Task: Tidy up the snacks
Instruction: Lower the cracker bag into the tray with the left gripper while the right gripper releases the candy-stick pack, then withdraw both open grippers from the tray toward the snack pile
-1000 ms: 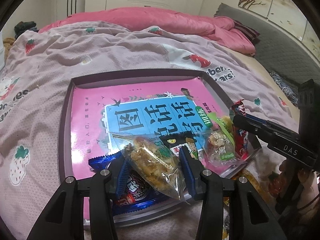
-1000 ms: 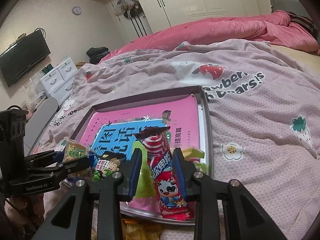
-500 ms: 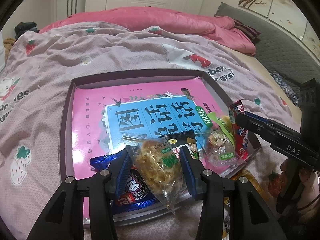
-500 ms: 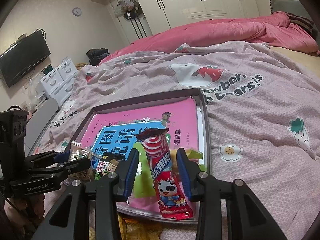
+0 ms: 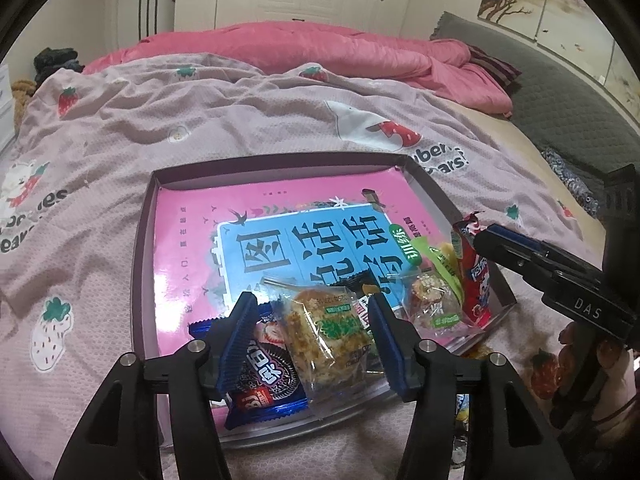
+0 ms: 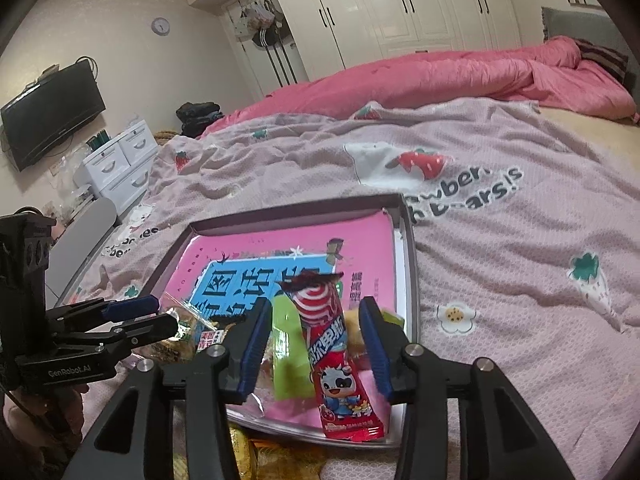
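Left gripper (image 5: 312, 336) jaws just opened, clear rice-cracker pack (image 5: 328, 332) lying loose between them, long axis pointing away. Right gripper (image 6: 314, 346) likewise just opened astride the red snack stick (image 6: 336, 360) on the tray (image 6: 408, 280).

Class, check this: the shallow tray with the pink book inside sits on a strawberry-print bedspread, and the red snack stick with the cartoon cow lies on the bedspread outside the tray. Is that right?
Not quite. The red snack stick with the cartoon cow lies inside the shallow tray, at its near right edge, as the right wrist view shows. The tray with the pink book does sit on the strawberry-print bedspread.
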A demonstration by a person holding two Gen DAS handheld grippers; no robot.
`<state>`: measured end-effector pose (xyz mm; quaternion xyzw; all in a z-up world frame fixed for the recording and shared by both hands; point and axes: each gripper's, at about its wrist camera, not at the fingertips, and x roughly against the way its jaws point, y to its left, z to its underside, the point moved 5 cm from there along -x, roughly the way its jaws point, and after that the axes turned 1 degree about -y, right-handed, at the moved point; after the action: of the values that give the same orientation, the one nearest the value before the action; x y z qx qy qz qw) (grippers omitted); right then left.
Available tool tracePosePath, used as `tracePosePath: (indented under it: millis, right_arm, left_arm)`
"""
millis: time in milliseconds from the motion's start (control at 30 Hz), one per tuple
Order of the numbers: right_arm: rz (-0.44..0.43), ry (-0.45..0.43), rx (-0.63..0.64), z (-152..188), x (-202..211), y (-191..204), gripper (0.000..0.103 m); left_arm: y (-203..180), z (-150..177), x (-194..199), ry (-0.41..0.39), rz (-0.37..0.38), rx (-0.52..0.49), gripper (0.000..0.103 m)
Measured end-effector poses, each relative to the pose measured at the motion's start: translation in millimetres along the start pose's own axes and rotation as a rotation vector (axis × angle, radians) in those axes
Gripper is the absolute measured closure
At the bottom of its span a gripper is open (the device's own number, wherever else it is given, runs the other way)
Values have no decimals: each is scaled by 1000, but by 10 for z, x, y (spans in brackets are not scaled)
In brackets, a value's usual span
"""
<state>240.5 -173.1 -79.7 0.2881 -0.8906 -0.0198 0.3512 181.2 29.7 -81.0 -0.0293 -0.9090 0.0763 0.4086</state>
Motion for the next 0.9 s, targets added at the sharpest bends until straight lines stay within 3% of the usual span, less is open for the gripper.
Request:
tracePosePath:
  millis: [300,433,900]
  right_arm:
    - [4,-29,21,-47,76,35,55]
    - [9,-41,31,-64,121,50,54]
    - [9,-81,61,-114,298,138,52]
  left_arm:
    - [-45,-49,109,-14,-3,0,43]
    - [-59,-72,183,-20,3,6,31]
    - [-140,-128,429,-63,19,3,30]
